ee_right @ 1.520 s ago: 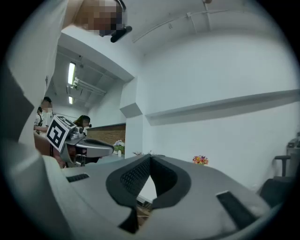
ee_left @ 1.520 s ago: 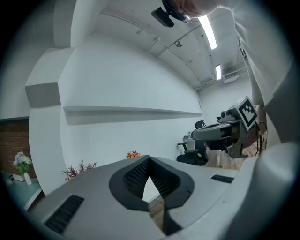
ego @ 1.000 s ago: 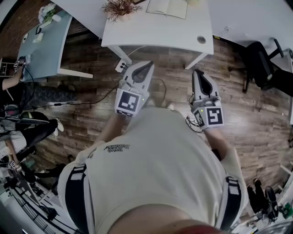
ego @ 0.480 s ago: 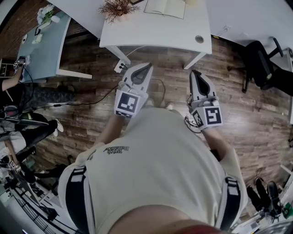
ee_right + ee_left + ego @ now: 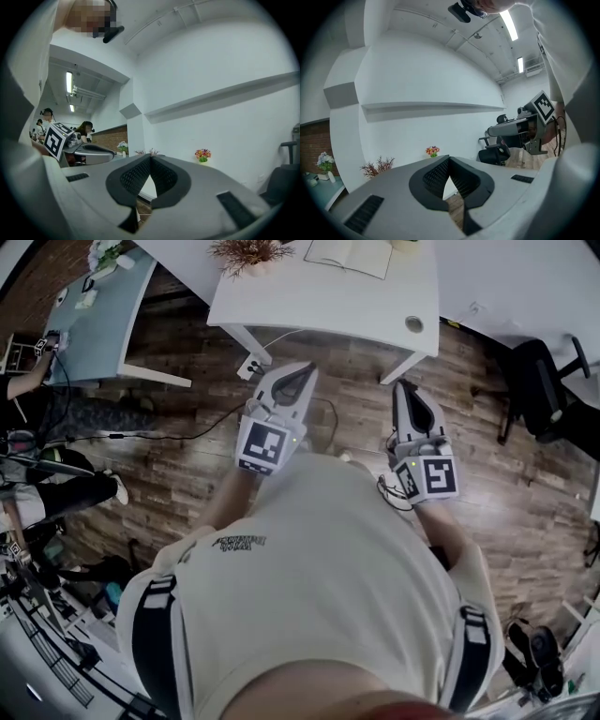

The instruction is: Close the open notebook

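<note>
The open notebook [image 5: 349,254] lies at the far edge of the white table [image 5: 309,301], partly cut off by the top of the head view. Both grippers hover over the wooden floor in front of the table, pointing toward it and well short of the notebook. My left gripper [image 5: 307,369] is shut with nothing between its jaws, and its dark pads meet at the tip [image 5: 449,158]. My right gripper [image 5: 400,386] is likewise shut and empty [image 5: 150,157]. The notebook does not show in either gripper view.
A dried plant [image 5: 246,253] stands on the table left of the notebook, and a round cable hole [image 5: 414,324] is near its right corner. A power strip [image 5: 251,367] and cables lie on the floor. A black office chair [image 5: 539,381] stands right, a pale blue table [image 5: 94,324] left.
Both grippers have drifted slightly toward the table and the head view has shifted a little. The jaws stay shut.
</note>
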Motion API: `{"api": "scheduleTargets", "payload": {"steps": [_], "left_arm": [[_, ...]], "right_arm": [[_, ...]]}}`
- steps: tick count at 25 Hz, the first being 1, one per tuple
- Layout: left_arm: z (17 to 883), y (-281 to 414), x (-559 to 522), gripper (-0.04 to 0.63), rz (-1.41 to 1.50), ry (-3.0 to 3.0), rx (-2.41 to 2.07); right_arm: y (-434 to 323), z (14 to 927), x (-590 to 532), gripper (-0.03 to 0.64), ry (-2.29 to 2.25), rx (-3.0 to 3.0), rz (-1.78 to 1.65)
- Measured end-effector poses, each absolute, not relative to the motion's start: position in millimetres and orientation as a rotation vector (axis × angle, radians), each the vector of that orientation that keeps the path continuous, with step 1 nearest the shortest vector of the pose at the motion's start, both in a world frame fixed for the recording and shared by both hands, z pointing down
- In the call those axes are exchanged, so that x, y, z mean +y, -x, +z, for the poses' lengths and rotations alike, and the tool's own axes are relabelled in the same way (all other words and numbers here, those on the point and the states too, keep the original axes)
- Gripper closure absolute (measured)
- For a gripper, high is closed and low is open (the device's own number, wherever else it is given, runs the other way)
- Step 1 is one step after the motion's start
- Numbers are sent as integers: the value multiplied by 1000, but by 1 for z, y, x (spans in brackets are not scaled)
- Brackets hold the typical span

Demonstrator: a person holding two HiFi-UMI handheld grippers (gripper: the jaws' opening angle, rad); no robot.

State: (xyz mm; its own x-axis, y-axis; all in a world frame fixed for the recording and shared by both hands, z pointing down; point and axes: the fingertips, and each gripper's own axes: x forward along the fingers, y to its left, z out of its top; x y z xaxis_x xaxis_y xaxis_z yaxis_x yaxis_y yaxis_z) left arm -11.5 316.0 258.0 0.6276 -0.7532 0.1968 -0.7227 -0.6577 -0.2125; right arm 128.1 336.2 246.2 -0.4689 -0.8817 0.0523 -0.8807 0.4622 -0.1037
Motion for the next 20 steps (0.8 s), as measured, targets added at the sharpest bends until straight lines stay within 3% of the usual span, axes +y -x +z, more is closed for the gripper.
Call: {"api": "scheduleTargets", "payload": {"steps": [20], "left_arm": [[265, -38, 248, 581, -297, 2759, 1358]], "right_arm": [[-153, 244, 263, 614, 1589, 2704, -68]]}}
